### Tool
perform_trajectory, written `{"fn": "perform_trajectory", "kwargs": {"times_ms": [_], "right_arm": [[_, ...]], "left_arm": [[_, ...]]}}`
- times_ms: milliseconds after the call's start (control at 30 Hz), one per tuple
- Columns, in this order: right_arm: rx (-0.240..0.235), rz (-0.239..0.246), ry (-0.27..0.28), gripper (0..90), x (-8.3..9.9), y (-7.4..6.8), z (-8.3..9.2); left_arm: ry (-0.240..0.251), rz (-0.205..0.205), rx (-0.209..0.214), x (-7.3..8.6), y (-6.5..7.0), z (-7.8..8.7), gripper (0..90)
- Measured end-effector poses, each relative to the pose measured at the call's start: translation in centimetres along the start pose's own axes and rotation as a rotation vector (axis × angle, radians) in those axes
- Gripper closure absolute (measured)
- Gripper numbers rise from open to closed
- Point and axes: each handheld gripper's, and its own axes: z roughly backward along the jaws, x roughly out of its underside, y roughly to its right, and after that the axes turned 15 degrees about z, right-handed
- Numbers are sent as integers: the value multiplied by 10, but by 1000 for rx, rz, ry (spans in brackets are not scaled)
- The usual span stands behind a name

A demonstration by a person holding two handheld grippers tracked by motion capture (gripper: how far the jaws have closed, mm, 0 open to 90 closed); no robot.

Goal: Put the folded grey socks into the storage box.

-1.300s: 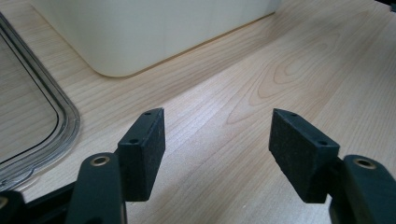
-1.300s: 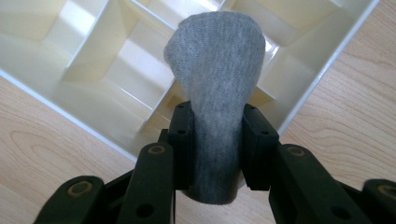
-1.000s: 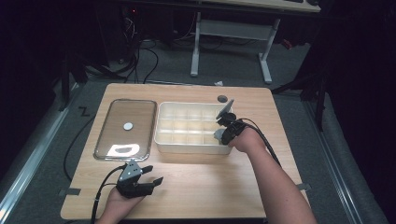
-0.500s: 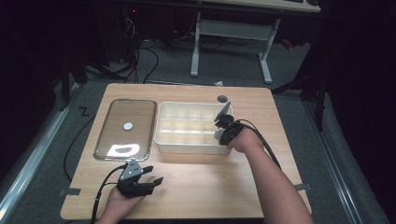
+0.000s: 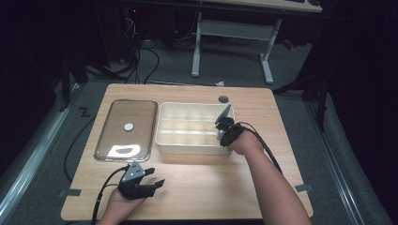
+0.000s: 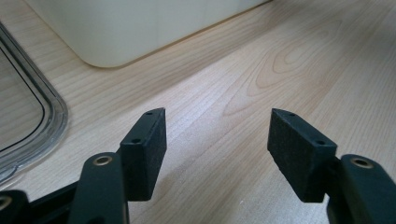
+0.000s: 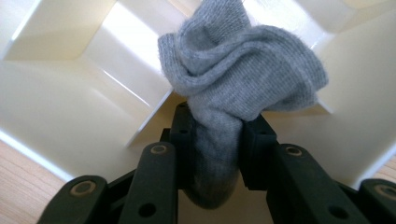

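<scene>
A cream box with several compartments (image 5: 164, 140) stands in the middle of the table. My right gripper (image 5: 224, 125) is at the box's right end, shut on a grey sock (image 7: 243, 74). The bunched sock hangs over the dividers (image 7: 135, 84), just above the compartments. My left gripper (image 5: 152, 180) rests near the table's front left, open with nothing between its pads (image 6: 147, 149), pointing toward the box's near wall (image 6: 140, 32).
A clear lid (image 5: 126, 129) with a small white disc (image 5: 128, 126) lies left of the box; its rim (image 6: 42, 107) is close to my left gripper. A dark round hole (image 5: 223, 99) sits behind the box. A desk frame (image 5: 234, 47) stands beyond the table.
My right gripper has dropped slightly and drawn nearer the box's right end with the sock. The left gripper has stayed put.
</scene>
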Motion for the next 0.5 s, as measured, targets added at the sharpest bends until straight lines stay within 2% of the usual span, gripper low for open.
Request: {"fn": "perform_trajectory", "kwargs": {"times_ms": [500], "right_arm": [[0,-13,-3,714,0,-1,-1]], "left_arm": [[-36,-22,23,0,2,-5,383]]}}
